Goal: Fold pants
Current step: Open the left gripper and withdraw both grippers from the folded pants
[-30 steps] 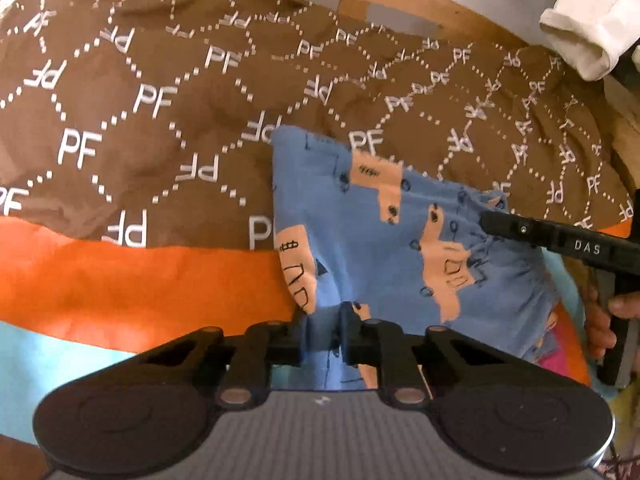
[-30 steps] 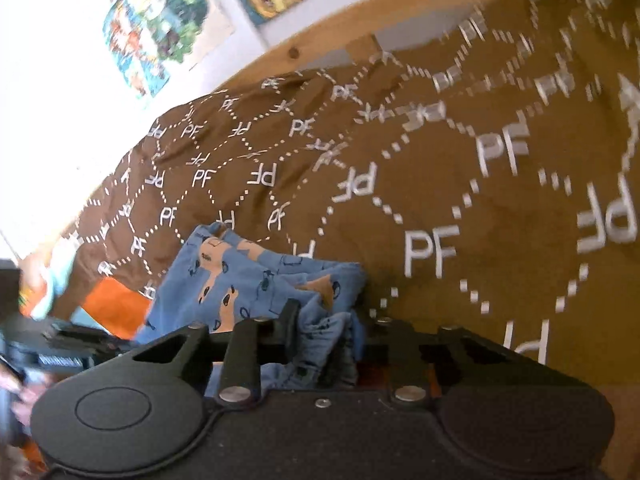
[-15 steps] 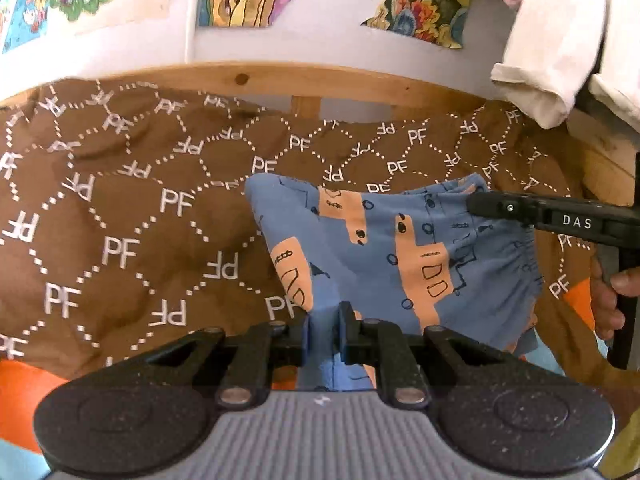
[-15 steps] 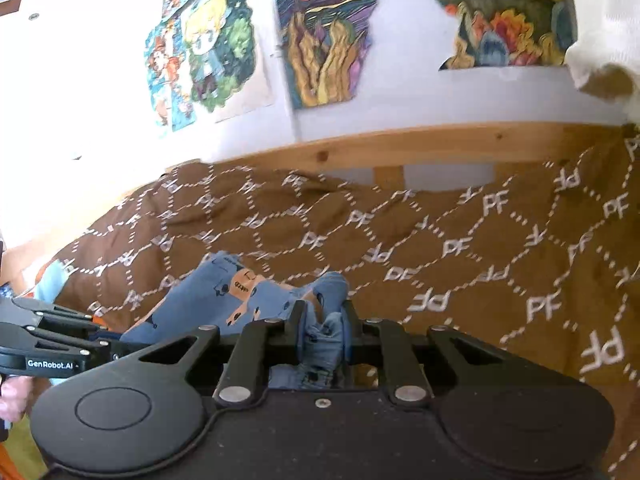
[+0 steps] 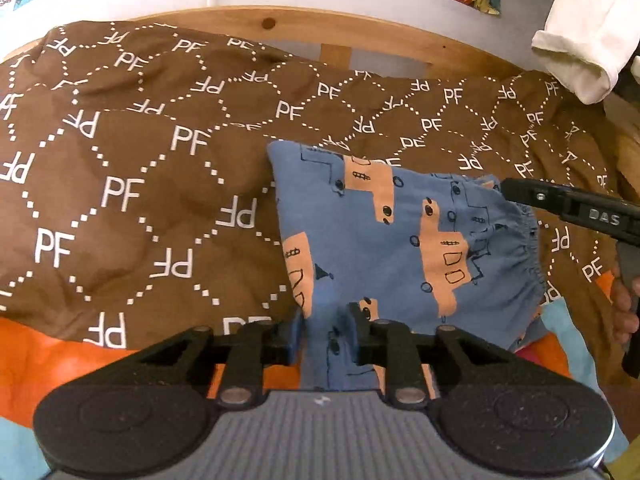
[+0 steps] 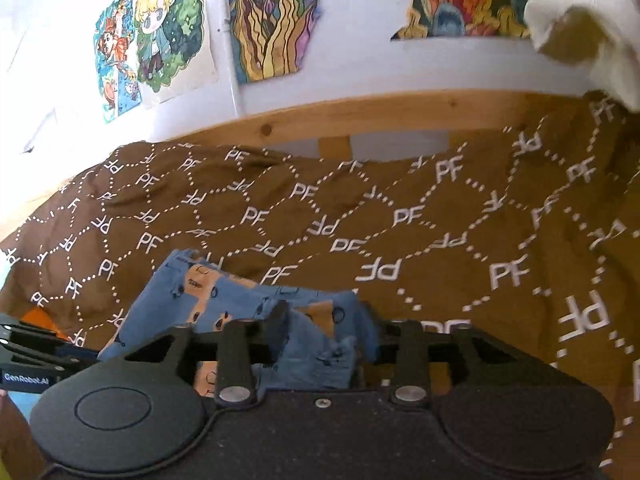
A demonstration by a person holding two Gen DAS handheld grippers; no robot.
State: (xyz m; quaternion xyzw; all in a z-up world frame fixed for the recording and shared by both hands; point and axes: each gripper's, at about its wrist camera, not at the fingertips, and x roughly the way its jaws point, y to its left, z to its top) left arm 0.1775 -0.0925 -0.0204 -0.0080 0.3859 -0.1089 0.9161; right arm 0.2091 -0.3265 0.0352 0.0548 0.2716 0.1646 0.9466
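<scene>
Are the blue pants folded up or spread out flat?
Folded. The pants lie doubled into a short, compact shape on the brown blanket, no long legs stretched out, with the gathered waistband along one side.

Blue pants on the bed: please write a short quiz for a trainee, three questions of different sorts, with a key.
1. True or false: the blue pants rest on a brown blanket with white PF letters.
2. What colour are the vehicle prints on the pants? A orange, B green, C white.
3. Fill in: the posters hang above a wooden bed ____.
Key: 1 true; 2 A; 3 rail.
</scene>
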